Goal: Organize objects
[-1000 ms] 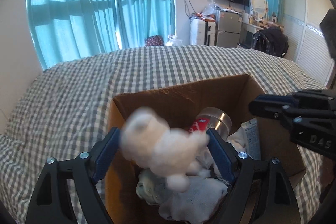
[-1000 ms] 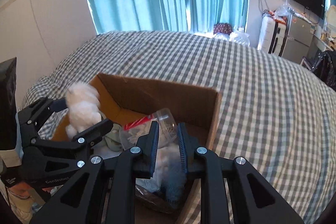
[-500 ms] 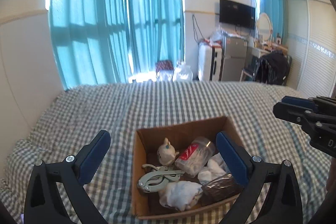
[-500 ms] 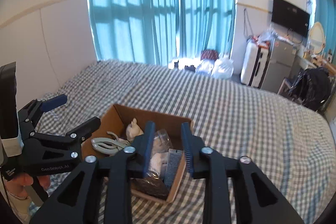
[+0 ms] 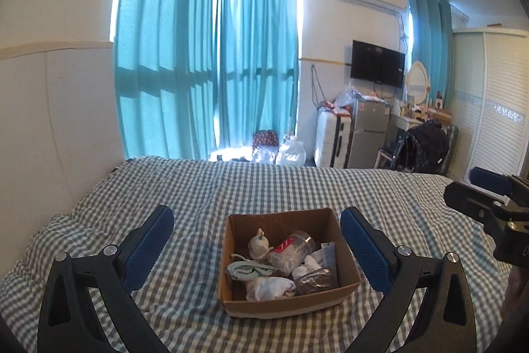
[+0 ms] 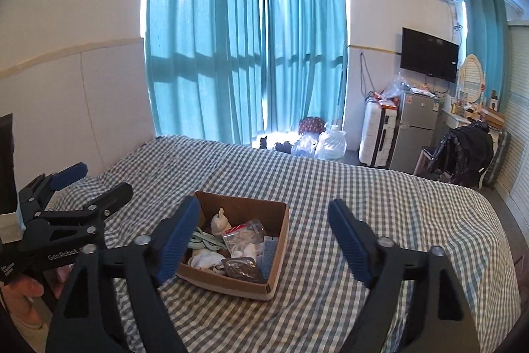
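Observation:
A brown cardboard box (image 5: 344, 293) sits on the checked bed; it also shows in the right wrist view (image 6: 281, 247). Inside lie a white plush toy (image 5: 259, 247), a clear jar with a red label (image 5: 291, 250), a pale green clip (image 5: 248, 268), white cloth (image 5: 269, 286) and a dark packet (image 5: 315, 277). My left gripper (image 5: 256, 240) is open and empty, held well back from and above the box. My right gripper (image 6: 264, 234) is open and empty, also back from the box. The left gripper shows at the left of the right wrist view (image 6: 86, 187).
The grey-and-white checked bedspread (image 6: 380, 204) covers the bed all around the box. A white wall panel (image 5: 49, 121) runs along the left. Beyond the bed foot stand teal curtains (image 5: 215, 71), a suitcase, a small fridge (image 5: 367, 134) and a chair with a black jacket.
The left gripper let go of the white plush toy, which now lies in the box. Both grippers pulled back and up from the box, and the right gripper opened wide.

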